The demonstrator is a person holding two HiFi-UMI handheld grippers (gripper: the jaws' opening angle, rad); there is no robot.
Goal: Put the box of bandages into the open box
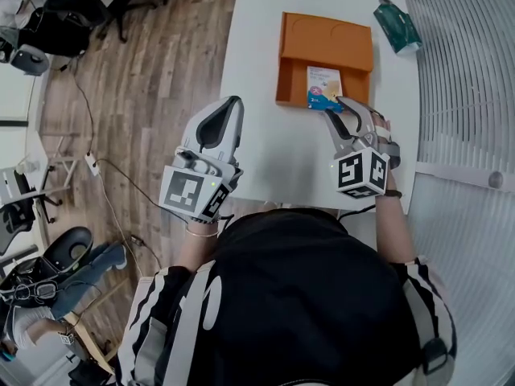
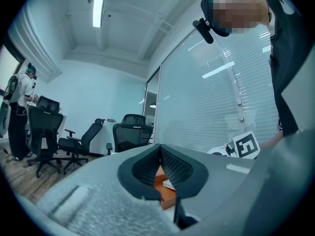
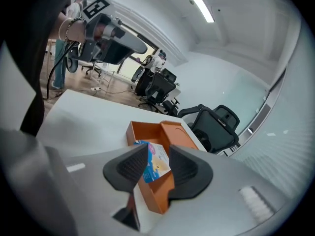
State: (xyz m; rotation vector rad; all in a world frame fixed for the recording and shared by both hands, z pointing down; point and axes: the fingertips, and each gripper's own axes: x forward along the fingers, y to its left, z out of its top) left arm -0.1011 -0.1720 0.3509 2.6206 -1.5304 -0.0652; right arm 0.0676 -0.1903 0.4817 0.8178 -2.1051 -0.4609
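Observation:
The open orange box [image 1: 283, 83] lies on the white table [image 1: 265, 147], its lid folded flat behind it. The bandage box [image 1: 323, 87], white and blue with a colourful print, rests inside, against the near right wall. In the right gripper view the bandage box [image 3: 157, 166] leans in the orange box [image 3: 155, 200]. It shows between the pads without being pressed. My right gripper [image 1: 341, 104] hangs open just above its near edge. My left gripper [image 1: 234, 103] is shut and empty over the table's left edge. Through its jaws a bit of the orange box [image 2: 162, 188] shows.
A green packet [image 1: 397, 26] lies at the table's far right corner. Wooden floor with cables and office chairs [image 1: 64, 22] lies left of the table. A glass wall with blinds [image 1: 467, 95] runs along the right side. A person [image 2: 18, 90] stands far off.

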